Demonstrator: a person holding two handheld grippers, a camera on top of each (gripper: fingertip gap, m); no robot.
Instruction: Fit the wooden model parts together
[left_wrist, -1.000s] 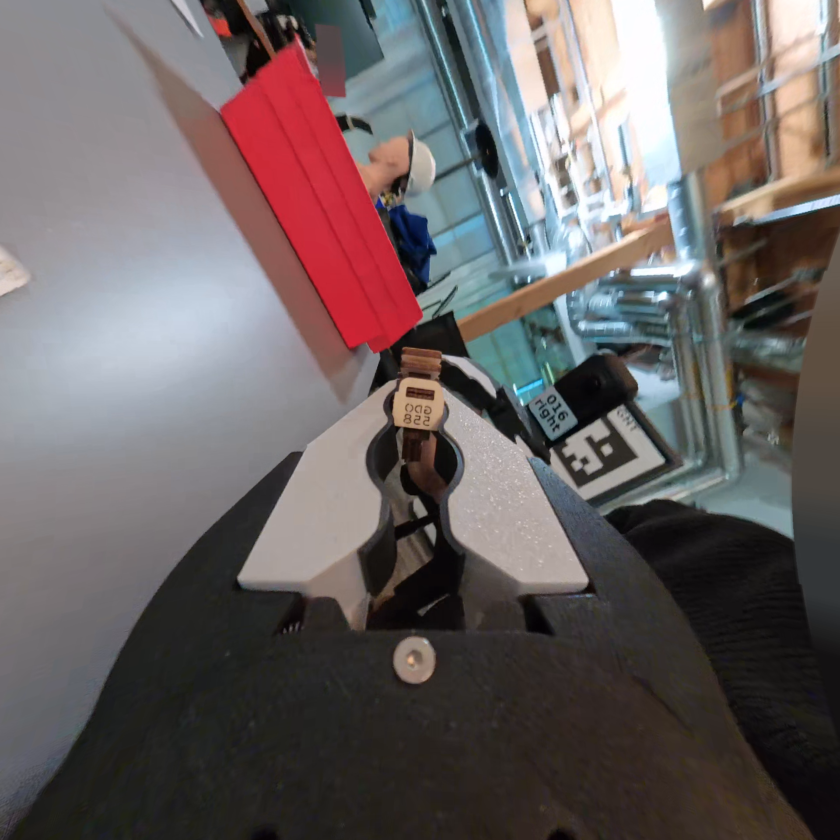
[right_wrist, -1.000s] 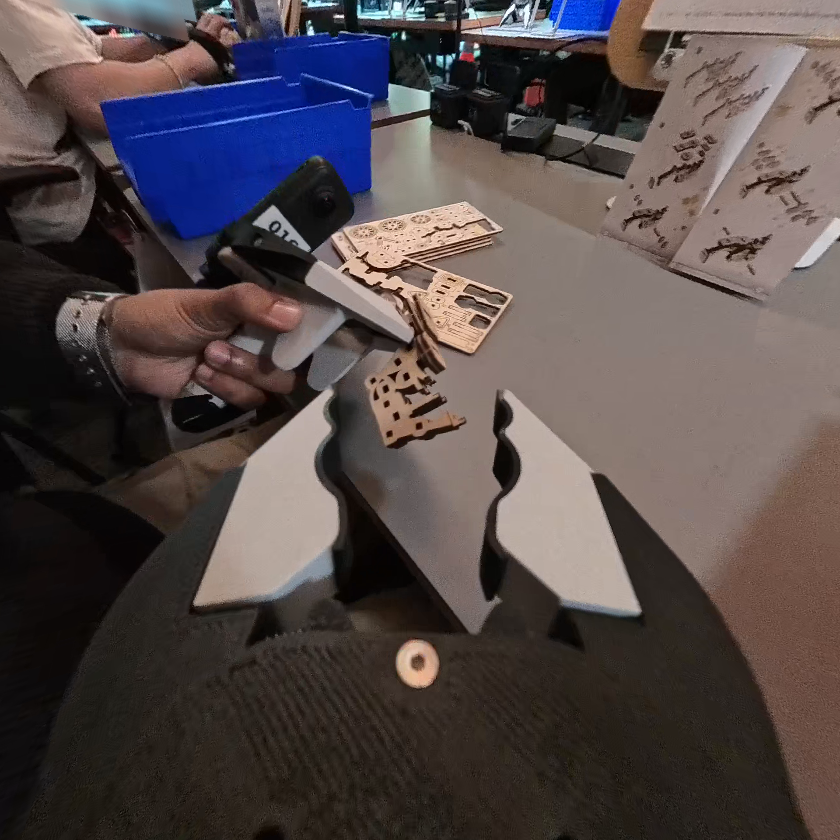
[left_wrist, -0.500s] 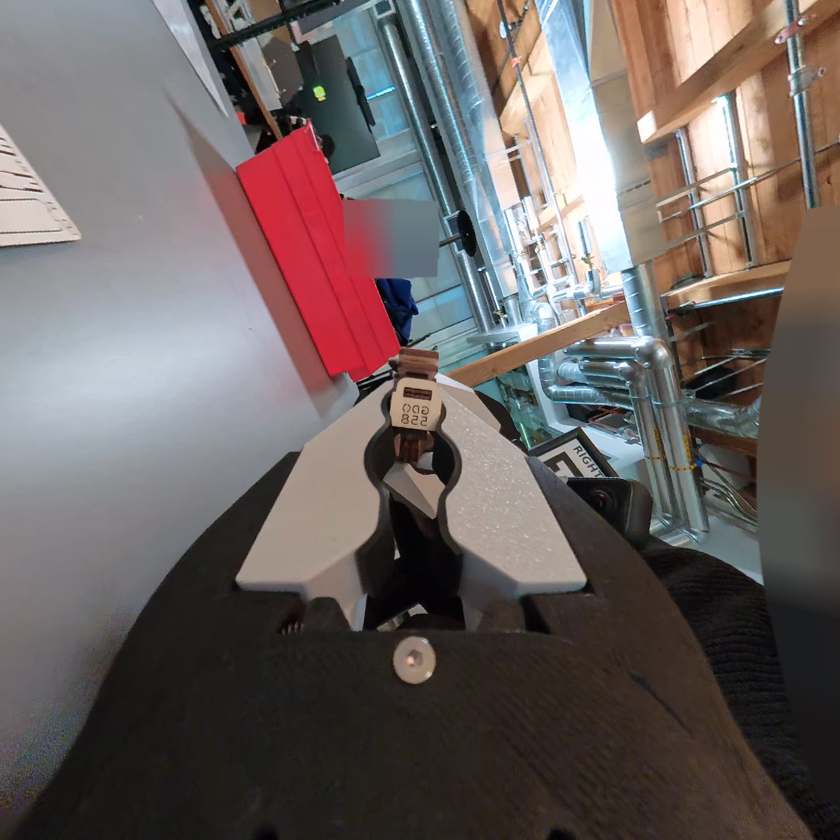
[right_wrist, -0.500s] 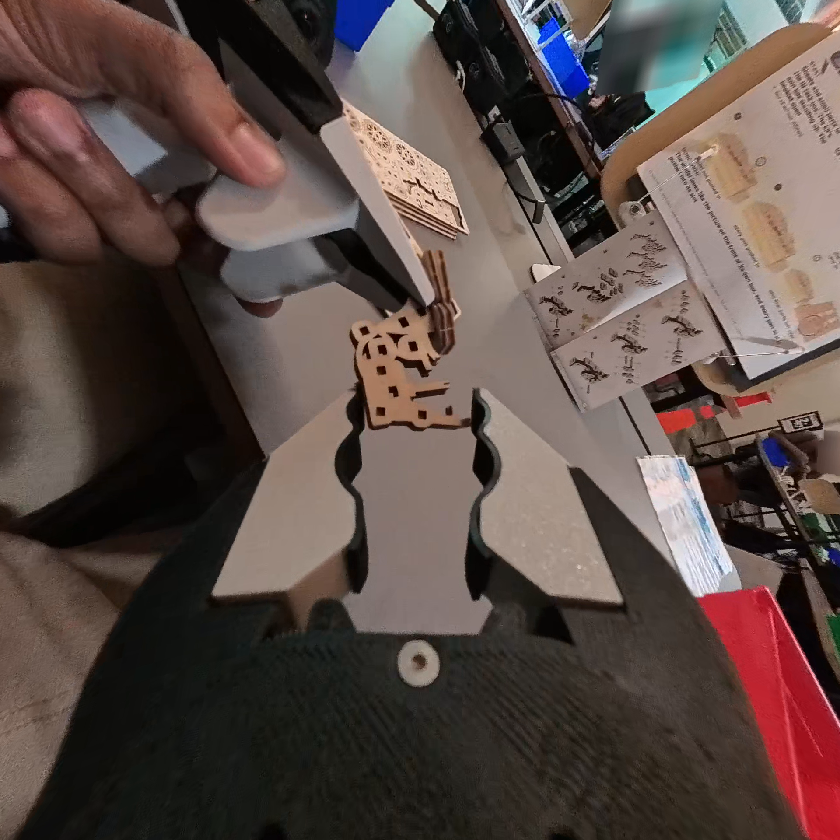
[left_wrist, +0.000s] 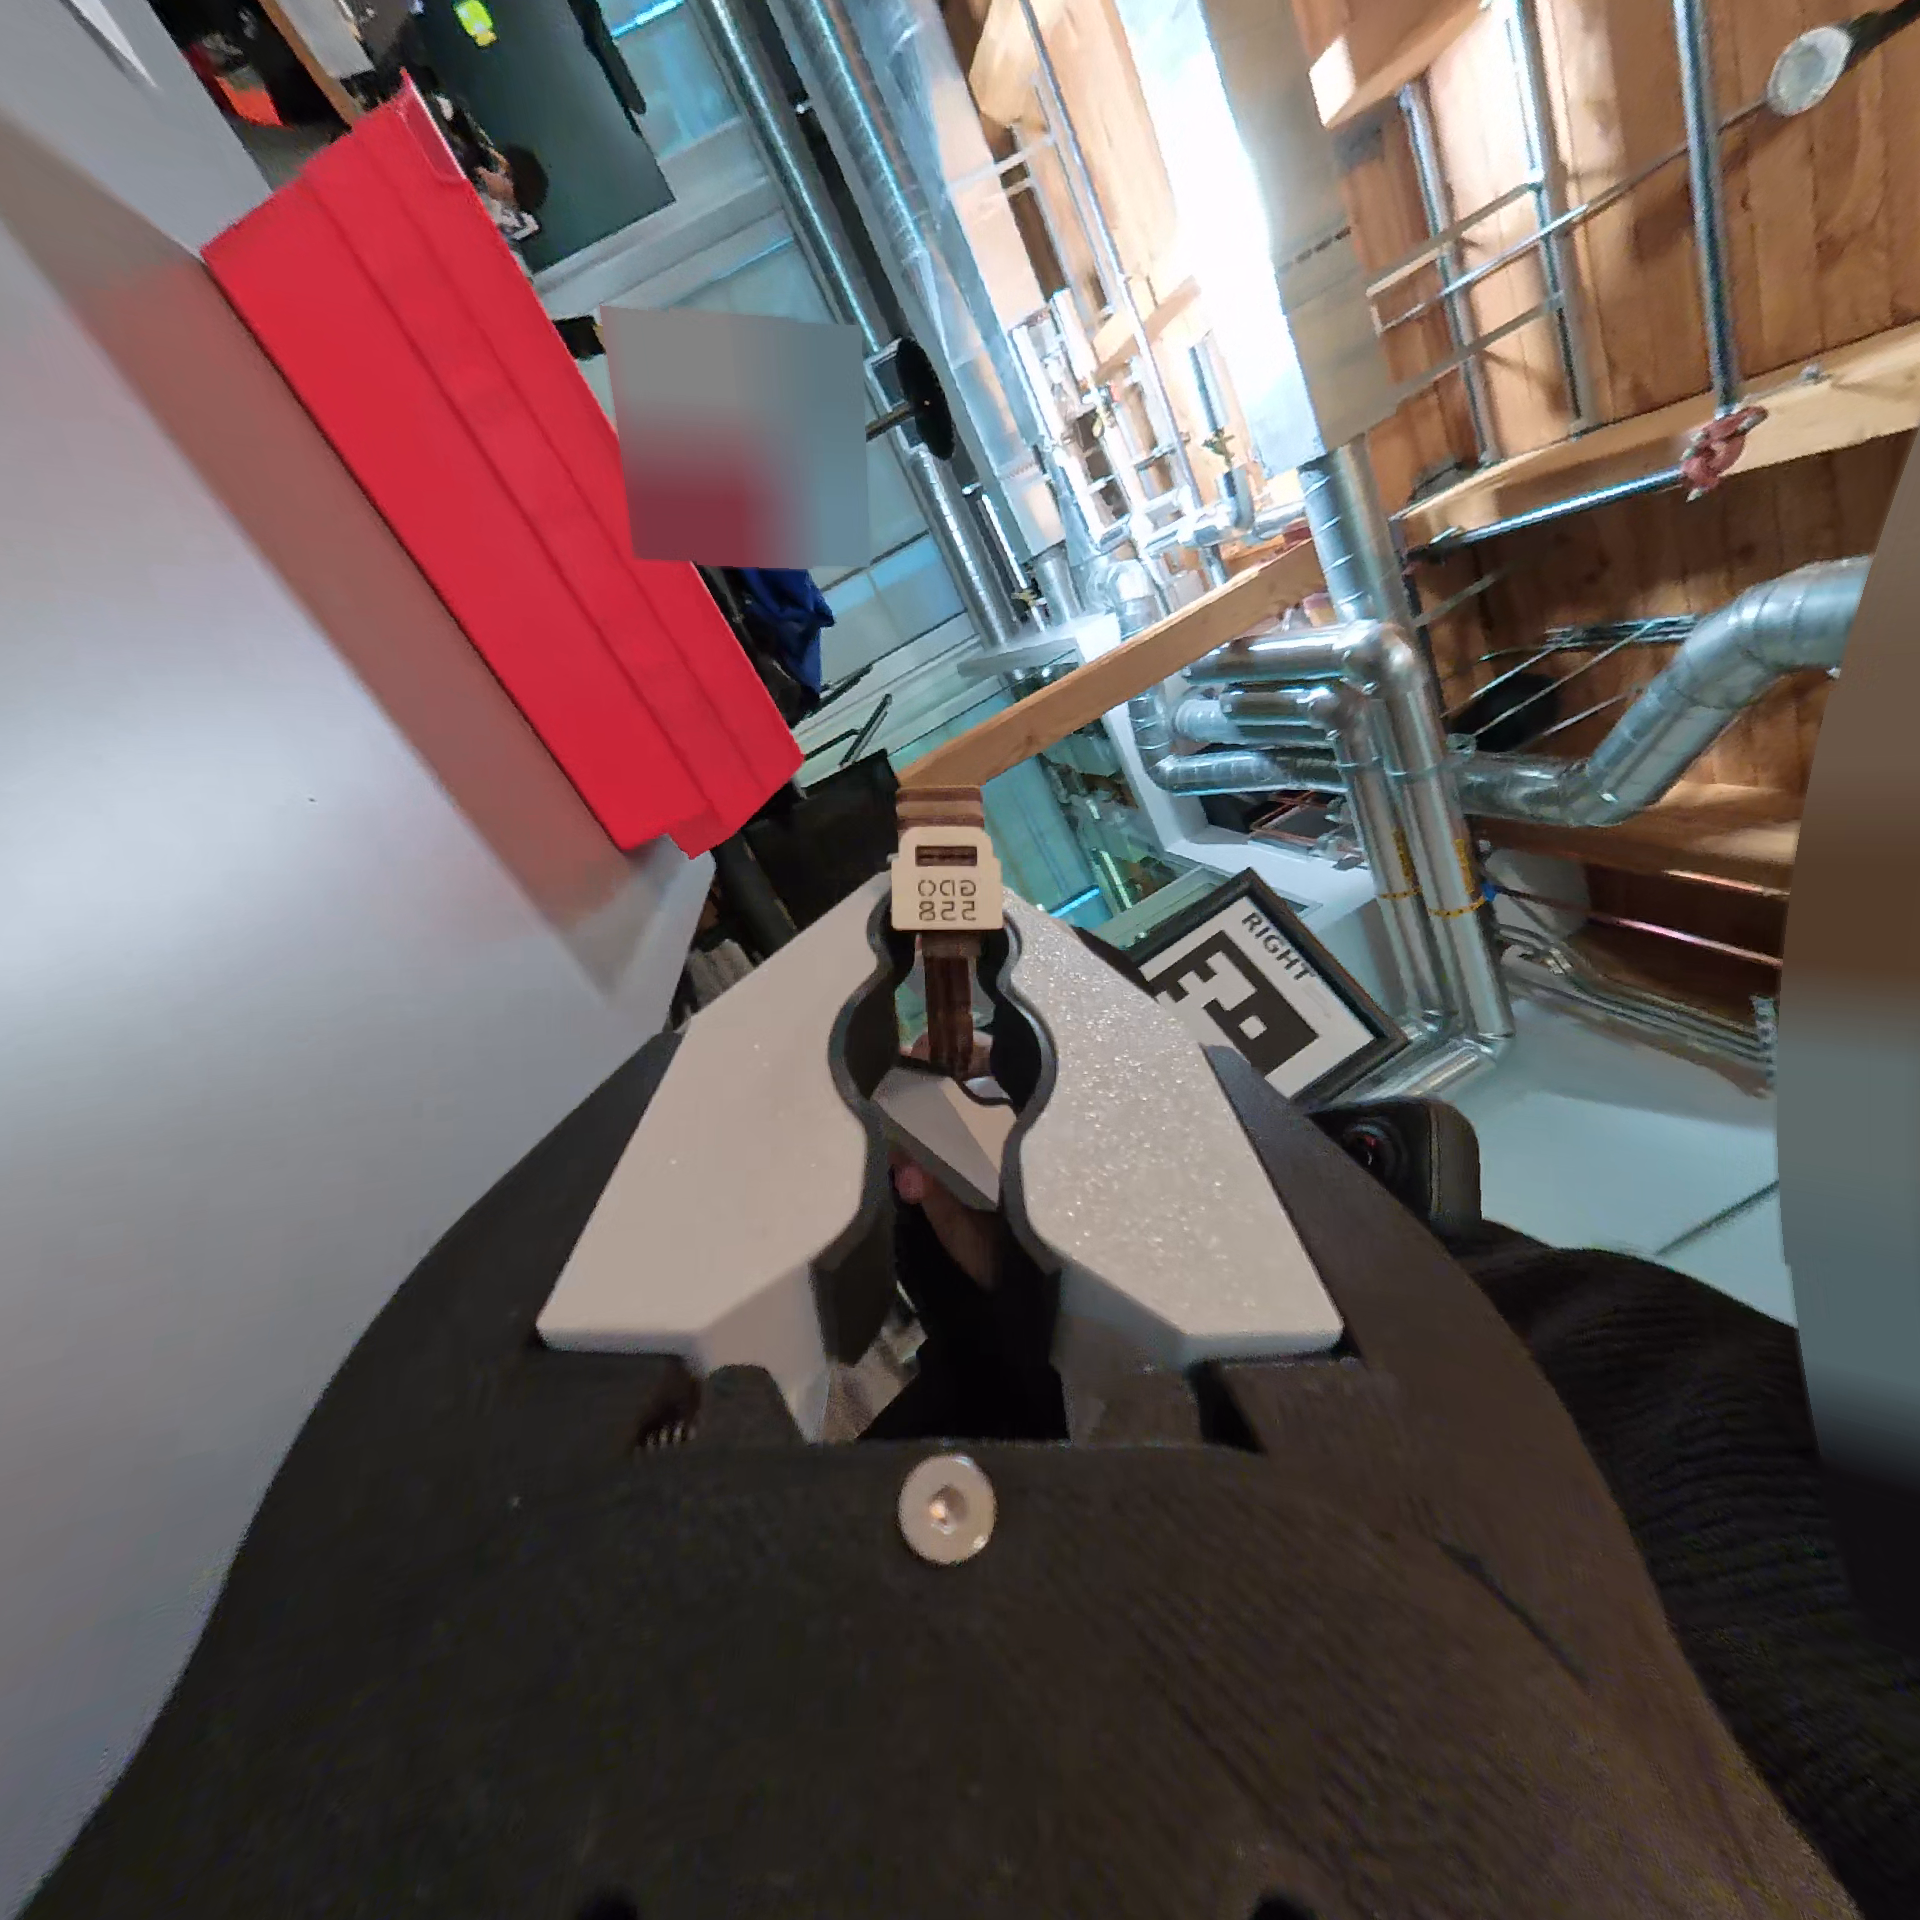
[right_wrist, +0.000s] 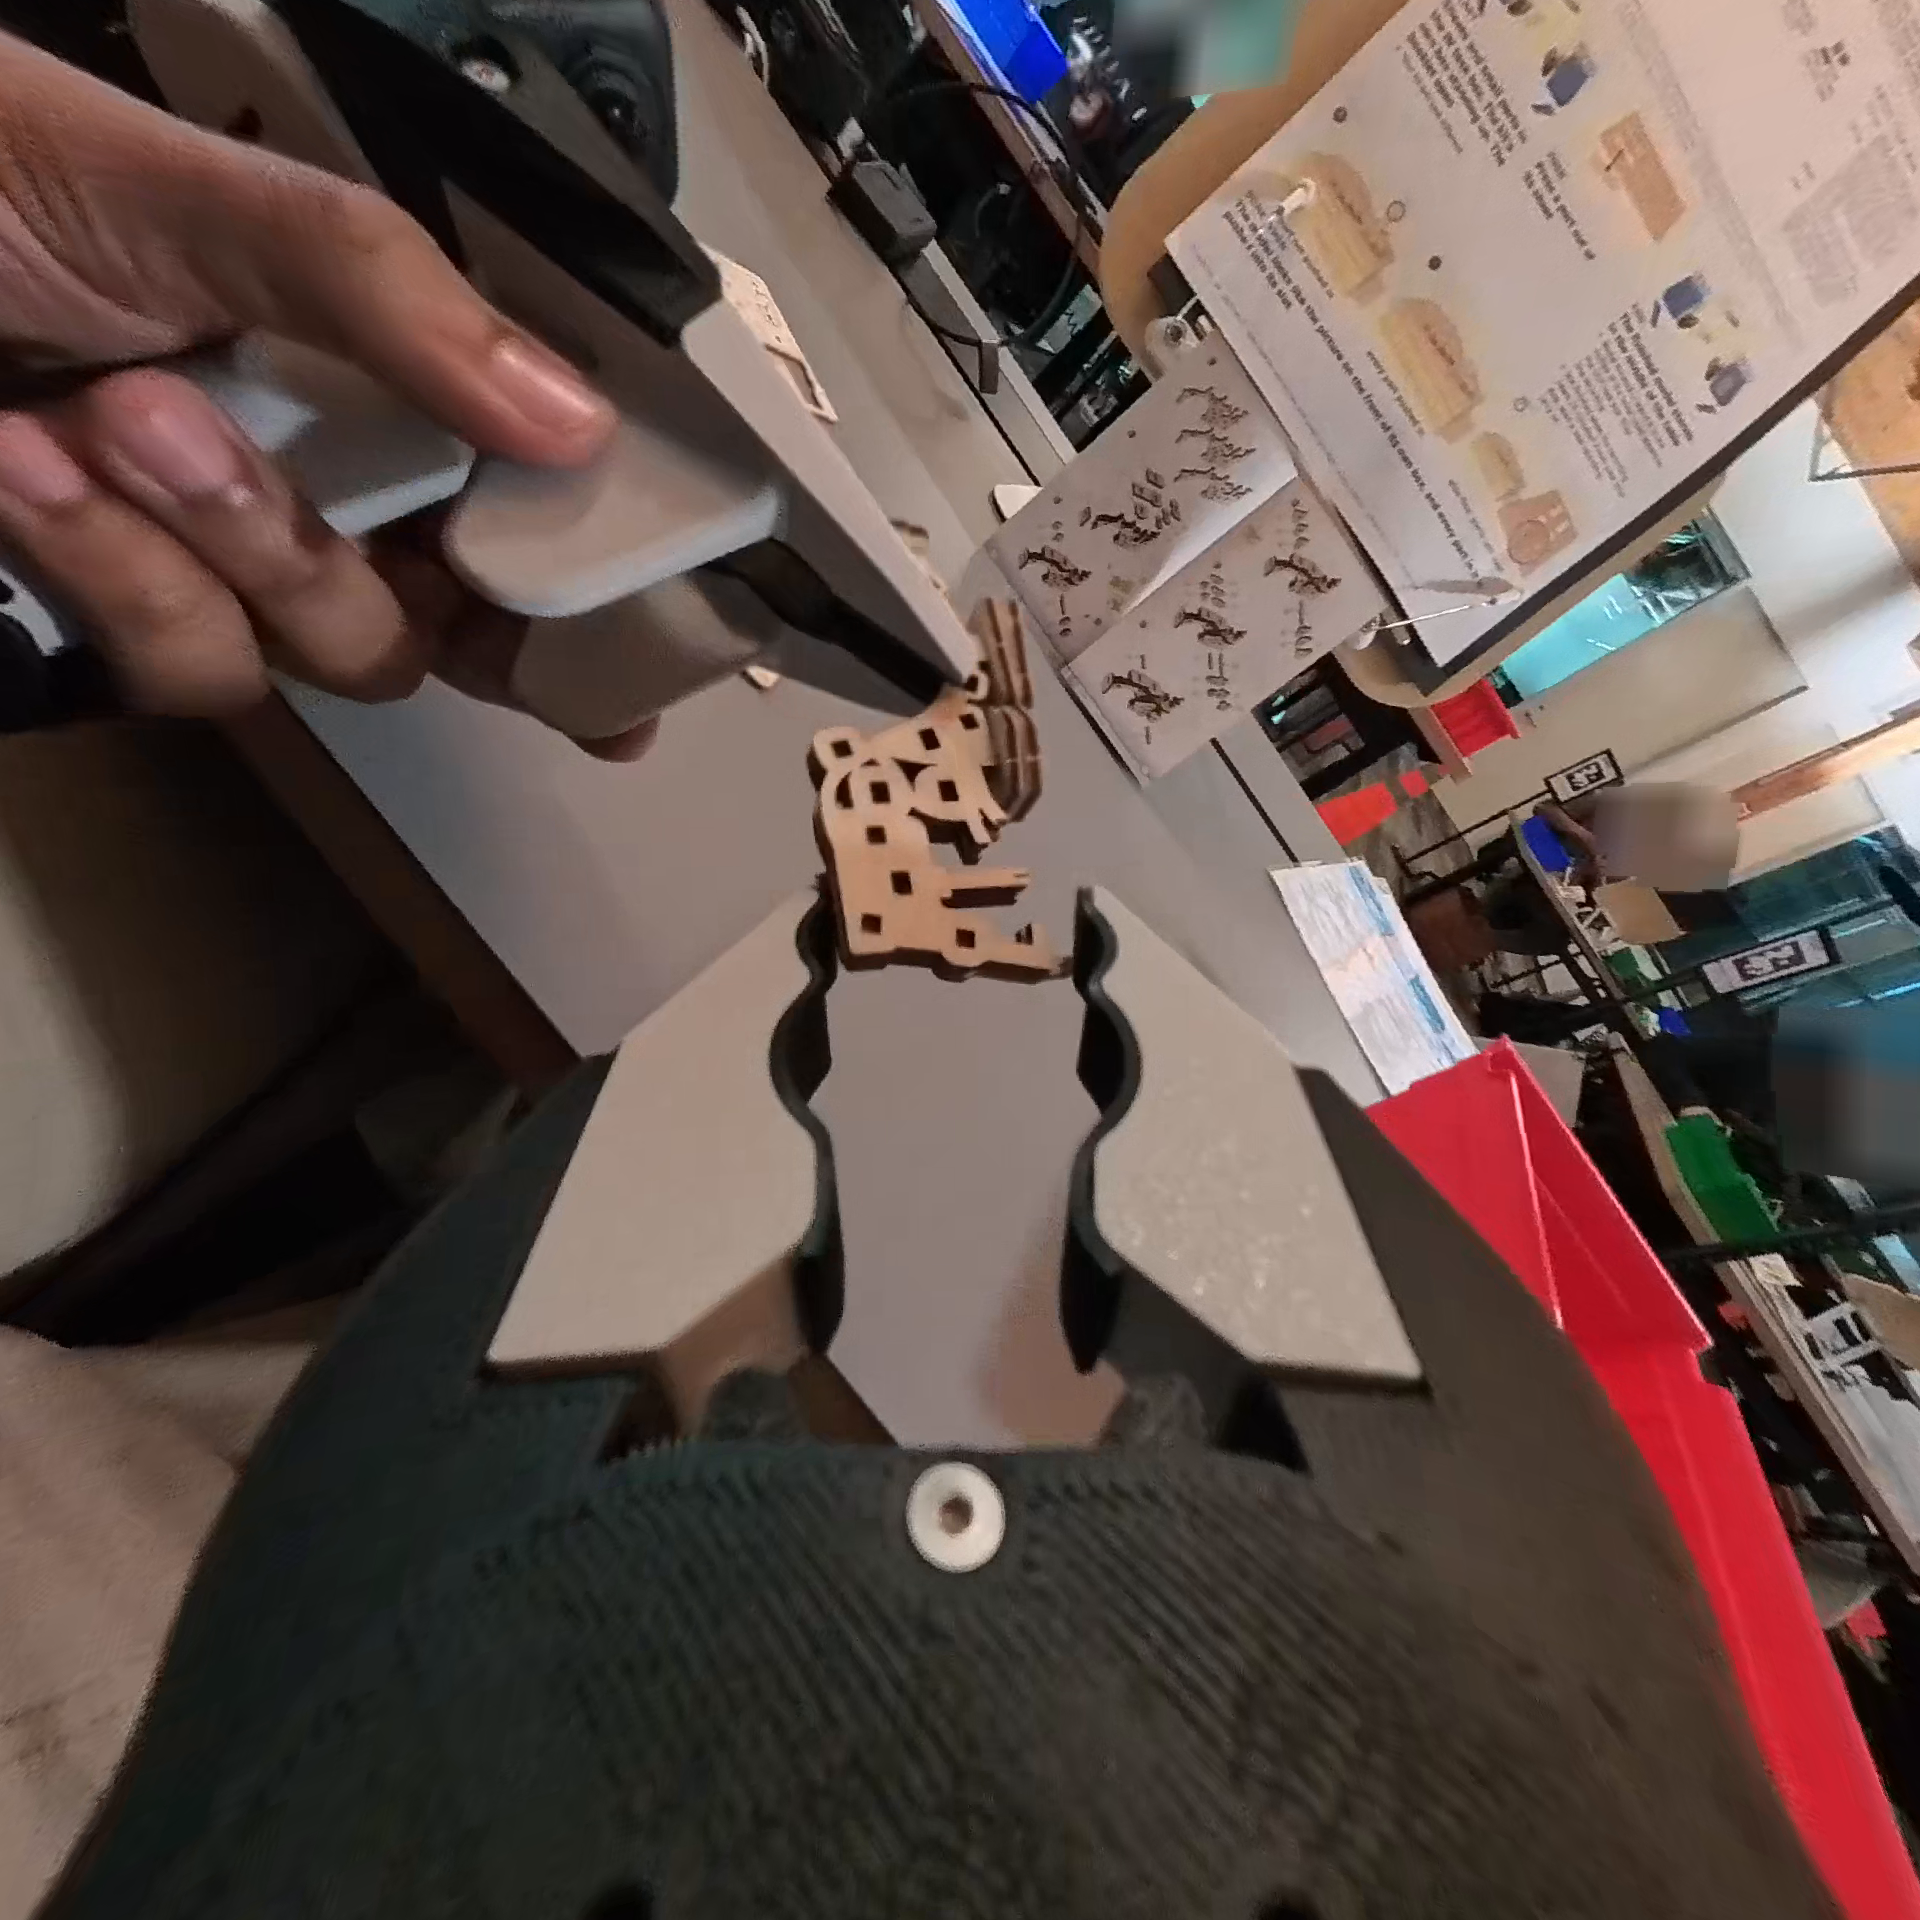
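Low in the right wrist view, the right gripper (right_wrist: 945, 925) has its fingers spread wide, empty, tips flanking the lower edge of the wooden model assembly (right_wrist: 914, 831) at frame centre. Above it, the left gripper (right_wrist: 961, 681), fingers pinched on the assembly's top, holds it over the grey surface (right_wrist: 644, 862). Closing off-centre could likely twist the thin plywood loose.

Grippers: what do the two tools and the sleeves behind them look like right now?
Both match: the left gripper and right gripper have pale grey wedge fingers with wavy black inner pads, on a textured black body with one silver screw. The right carries a black-and-white square marker. The sleeve is dark knit.
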